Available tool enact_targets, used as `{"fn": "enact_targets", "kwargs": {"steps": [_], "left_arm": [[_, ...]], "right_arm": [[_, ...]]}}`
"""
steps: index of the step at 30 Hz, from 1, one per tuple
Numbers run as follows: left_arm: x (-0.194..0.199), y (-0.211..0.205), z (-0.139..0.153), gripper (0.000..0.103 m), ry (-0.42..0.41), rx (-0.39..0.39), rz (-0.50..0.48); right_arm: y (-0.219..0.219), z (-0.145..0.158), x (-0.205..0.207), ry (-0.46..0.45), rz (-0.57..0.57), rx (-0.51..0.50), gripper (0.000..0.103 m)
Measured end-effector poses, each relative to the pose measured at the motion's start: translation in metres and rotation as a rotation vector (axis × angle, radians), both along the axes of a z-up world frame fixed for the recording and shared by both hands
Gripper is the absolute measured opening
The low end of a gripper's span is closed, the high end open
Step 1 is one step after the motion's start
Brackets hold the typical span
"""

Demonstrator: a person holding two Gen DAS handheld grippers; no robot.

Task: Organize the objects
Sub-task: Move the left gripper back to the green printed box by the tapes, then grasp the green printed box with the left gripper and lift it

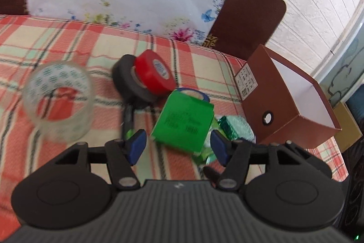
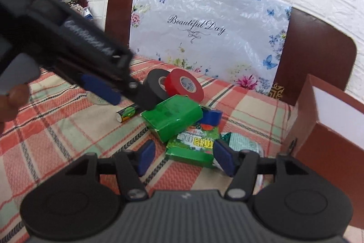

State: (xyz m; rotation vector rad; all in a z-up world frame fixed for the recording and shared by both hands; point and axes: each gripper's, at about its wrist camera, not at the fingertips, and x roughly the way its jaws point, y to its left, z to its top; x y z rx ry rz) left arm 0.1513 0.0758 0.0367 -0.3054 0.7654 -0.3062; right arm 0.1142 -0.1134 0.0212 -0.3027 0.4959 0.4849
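On the plaid cloth (image 1: 68, 44) lie a clear tape roll (image 1: 58, 101), a black tape roll (image 1: 127, 81) with a red tape roll (image 1: 154, 74) leaning on it, and a green box (image 1: 184, 122) propped on a blue tape roll (image 1: 193, 92). My left gripper (image 1: 178, 147) is open, and the green box sits just beyond its blue pads, untouched. In the right wrist view, my right gripper (image 2: 185, 157) is open around a green printed packet (image 2: 193, 149), without squeezing it. A battery (image 2: 126, 114) lies left of the green box (image 2: 173, 117). The left gripper's pad (image 2: 100, 89) hovers over the black tape (image 2: 154, 88).
An open brown cardboard box (image 1: 291, 101) with a white inside stands at the right edge of the cloth. A floral "Beautiful Day" sheet (image 2: 204, 38) leans on a brown board at the back. A shiny green wrapped item (image 1: 236, 129) lies by the box. A hand (image 2: 13, 97) shows far left.
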Motion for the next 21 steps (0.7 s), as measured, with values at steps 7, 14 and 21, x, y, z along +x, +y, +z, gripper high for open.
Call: {"fn": "enact_targets", "kwargs": {"steps": [7,14,21], "left_arm": [[0.041,-0.017,-0.022,0.060,0.045,0.034,-0.069],[0.002,-0.035,-0.015,0.021,0.026,0.064,-0.100],[-0.044,-0.065,-0.004,0.021,0.056,-0.038,-0.186]], "right_arm": [[0.024,-0.015,0.026,0.003,0.061,-0.040,0.062],[0.025,-0.007,0.017,-0.005,0.073,-0.009,0.051],[-0.010,0.005,-0.049,-0.065,0.038,-0.027,0.056]]}}
